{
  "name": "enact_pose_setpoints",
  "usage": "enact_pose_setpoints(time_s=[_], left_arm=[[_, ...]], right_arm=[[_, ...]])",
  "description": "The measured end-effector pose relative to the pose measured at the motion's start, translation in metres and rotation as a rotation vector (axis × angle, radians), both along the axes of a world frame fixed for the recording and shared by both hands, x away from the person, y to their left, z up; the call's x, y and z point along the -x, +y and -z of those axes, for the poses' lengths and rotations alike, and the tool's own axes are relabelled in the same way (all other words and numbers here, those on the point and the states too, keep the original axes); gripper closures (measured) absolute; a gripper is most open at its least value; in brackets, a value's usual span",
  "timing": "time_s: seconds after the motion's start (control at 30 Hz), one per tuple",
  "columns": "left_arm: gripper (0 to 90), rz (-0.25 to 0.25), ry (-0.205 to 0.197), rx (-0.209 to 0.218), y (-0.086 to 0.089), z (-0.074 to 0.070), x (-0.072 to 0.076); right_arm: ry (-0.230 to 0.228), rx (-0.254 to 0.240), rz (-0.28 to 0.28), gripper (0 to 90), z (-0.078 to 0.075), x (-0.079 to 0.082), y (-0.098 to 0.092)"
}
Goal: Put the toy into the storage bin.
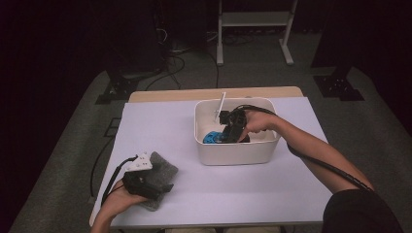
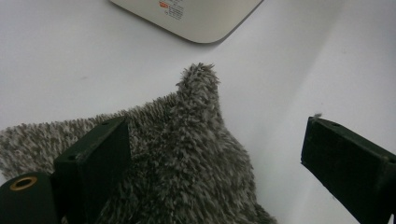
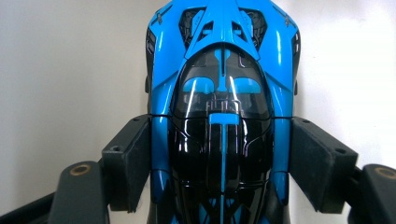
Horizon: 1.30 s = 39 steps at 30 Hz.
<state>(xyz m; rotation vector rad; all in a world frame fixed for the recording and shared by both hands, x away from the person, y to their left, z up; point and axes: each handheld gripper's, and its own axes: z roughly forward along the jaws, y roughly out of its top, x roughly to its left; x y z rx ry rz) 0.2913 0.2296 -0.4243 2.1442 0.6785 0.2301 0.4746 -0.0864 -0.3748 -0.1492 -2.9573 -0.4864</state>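
Right gripper (image 3: 219, 163) squeezing the blue toy car (image 3: 222, 93) by its hard, shiny, slippery sides (light, probably), left gripper (image 2: 215, 163) open over the soft cloth (image 2: 187, 154).

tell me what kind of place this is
Likely a lab or studio set up for recording: a lone table with dark curtains around it, cables across the carpet, and a metal stand behind.

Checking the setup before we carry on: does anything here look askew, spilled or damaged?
Nothing looks spilled or damaged. The grey fuzzy cloth lies rumpled near the table's front left edge, one corner sticking up. The blue toy car sits intact in the white bin, between the right gripper's fingers.
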Motion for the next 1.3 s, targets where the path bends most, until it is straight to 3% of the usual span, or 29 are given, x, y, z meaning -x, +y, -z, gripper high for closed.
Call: enact_pose_setpoints(time_s=[0.2,0.33,0.4,0.8,1.3], left_arm=[[7.6,0.001,0.002,0.0,0.0,0.0,0.0],[7.6,0.002,0.004,0.0,-0.001,0.001,0.0],[7.6,0.006,0.001,-0.007,-0.001,0.0,0.0],[7.6,0.007,0.001,-0.001,-0.003,0.0,0.002],[7.6,0.011,-0.003,-0.014,-0.002,-0.002,0.008]], right_arm=[[0.001,0.006,0.012,25.1,0.001,-0.001,0.001],[0.012,-0.043,0.033,25.9,-0.004,-0.004,0.0],[-0.007,-0.037,0.037,27.0,-0.01,-0.006,-0.001],[-0.018,-0.046,0.048,26.9,-0.016,-0.001,-0.009],[-0.106,-0.115,0.091,26.9,-0.065,0.015,-0.029]])
